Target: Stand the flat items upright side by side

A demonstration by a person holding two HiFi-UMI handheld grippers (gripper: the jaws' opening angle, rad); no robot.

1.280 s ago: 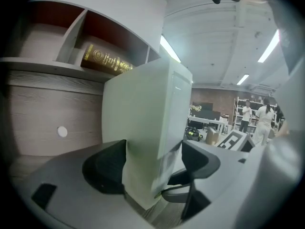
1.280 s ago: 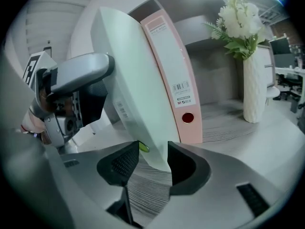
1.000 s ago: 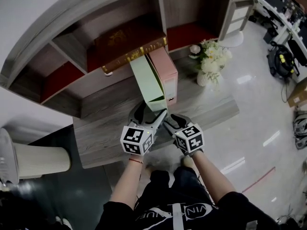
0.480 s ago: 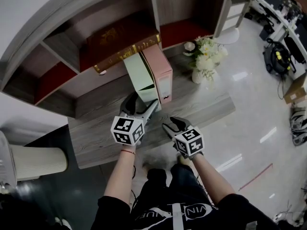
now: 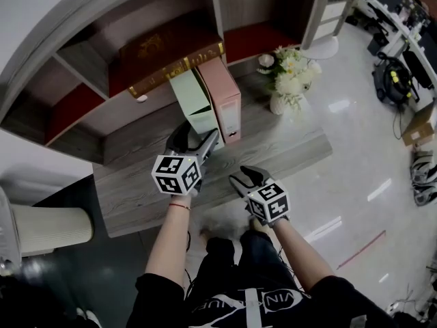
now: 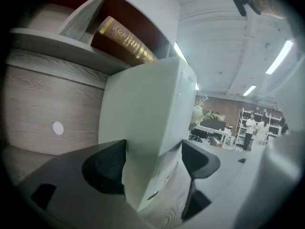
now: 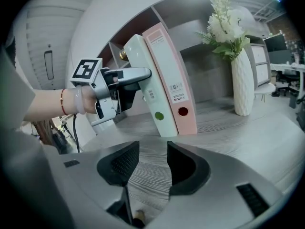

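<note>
Wooden desk (image 5: 280,145), left claw (image 5: 206,137) gripping upright green binder (image 5: 192,100), pink binder (image 5: 222,96) beside

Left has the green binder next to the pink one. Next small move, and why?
Probably open the left gripper and back it off: the green binder it clamps already stands upright on the desk, side against the pink binder. The right gripper is open, empty and clear.

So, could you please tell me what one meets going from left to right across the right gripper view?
person's wrist → left gripper, gripping the next item → green binder → pink binder → white vase of flowers.
</note>
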